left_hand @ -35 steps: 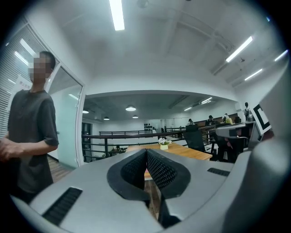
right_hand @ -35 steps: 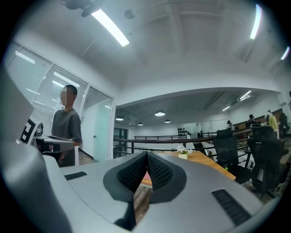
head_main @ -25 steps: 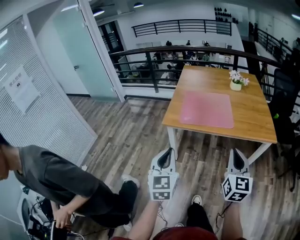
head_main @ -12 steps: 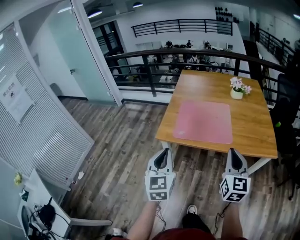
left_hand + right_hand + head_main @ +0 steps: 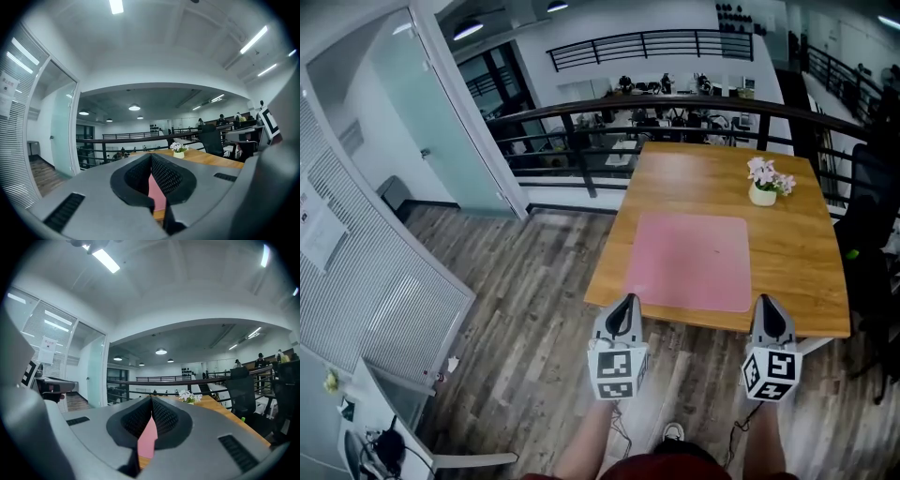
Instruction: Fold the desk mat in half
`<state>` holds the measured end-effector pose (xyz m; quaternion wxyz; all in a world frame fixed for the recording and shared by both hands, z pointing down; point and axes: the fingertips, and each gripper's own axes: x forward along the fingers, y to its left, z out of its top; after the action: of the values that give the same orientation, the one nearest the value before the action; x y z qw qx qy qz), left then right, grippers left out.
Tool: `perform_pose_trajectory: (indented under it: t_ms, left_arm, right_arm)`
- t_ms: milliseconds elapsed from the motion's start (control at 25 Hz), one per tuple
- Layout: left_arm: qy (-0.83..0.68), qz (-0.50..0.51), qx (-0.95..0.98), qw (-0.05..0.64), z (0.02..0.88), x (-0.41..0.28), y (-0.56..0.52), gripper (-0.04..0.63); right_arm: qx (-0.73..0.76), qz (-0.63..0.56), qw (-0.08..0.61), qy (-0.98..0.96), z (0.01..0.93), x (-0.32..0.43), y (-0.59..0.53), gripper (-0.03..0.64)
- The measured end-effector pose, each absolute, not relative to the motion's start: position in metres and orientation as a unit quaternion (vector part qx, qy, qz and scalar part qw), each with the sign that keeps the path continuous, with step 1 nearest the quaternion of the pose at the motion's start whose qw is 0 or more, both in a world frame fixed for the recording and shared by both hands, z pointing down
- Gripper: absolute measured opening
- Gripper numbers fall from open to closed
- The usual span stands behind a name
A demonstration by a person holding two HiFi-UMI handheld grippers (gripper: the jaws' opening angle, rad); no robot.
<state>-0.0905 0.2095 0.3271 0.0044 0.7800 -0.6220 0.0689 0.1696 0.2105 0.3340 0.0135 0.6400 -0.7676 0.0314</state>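
A pink desk mat (image 5: 691,260) lies flat on a wooden table (image 5: 797,253) ahead of me in the head view. My left gripper (image 5: 624,304) is shut and empty, held just short of the table's near left edge. My right gripper (image 5: 768,306) is also shut with nothing in it, near the table's front edge by the mat's right corner. In the left gripper view a strip of the mat (image 5: 156,194) shows past the shut jaws. The right gripper view shows the same mat (image 5: 148,439) beyond its closed jaws.
A small white pot of flowers (image 5: 765,183) stands on the table behind the mat. A black office chair (image 5: 868,225) sits at the table's right side. A black railing (image 5: 581,112) runs behind the table, and a glass partition (image 5: 441,122) stands to the left over wood flooring.
I have walked toward the table; it and the mat are nearer and larger. Both grippers stayed shut, side by side. The crouching person at lower left is out of view.
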Motion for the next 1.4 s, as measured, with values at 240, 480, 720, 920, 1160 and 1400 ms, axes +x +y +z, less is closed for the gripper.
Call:
perform_pose_trajectory:
  t_ms: [240,480,720,920,1160,1400]
  left_arm:
    - [-0.622,0.067,0.780,-0.004,0.326,-0.077,0.154,0.020]
    - [-0.622,0.062,0.780,-0.013,0.322,-0.078,0.110,0.020]
    - [-0.610,0.059,0.790,-0.010,0.330,-0.083,0.042,0.020]
    - [-0.597,0.057,0.800,-0.005,0.327,-0.095,-0.016,0.020]
    - [-0.590,0.058,0.805,0.001,0.326,-0.123,-0.094,0.020]
    - [-0.582,0.054,0.811,-0.001,0.325,-0.152,-0.158,0.020]
  right_arm:
    - [0.637,0.027,0.010,-0.770,0.334,0.182,0.155,0.011]
    - [0.640,0.030,0.009,-0.768,0.336,0.184,0.114,0.011]
    - [0.649,0.029,0.014,-0.760,0.341,0.178,0.056,0.011]
    - [0.659,0.027,0.017,-0.751,0.337,0.164,0.004,0.011]
    - [0.670,0.027,0.029,-0.741,0.336,0.140,-0.069,0.011]
    - [0.679,0.023,0.033,-0.733,0.329,0.117,-0.127,0.011]
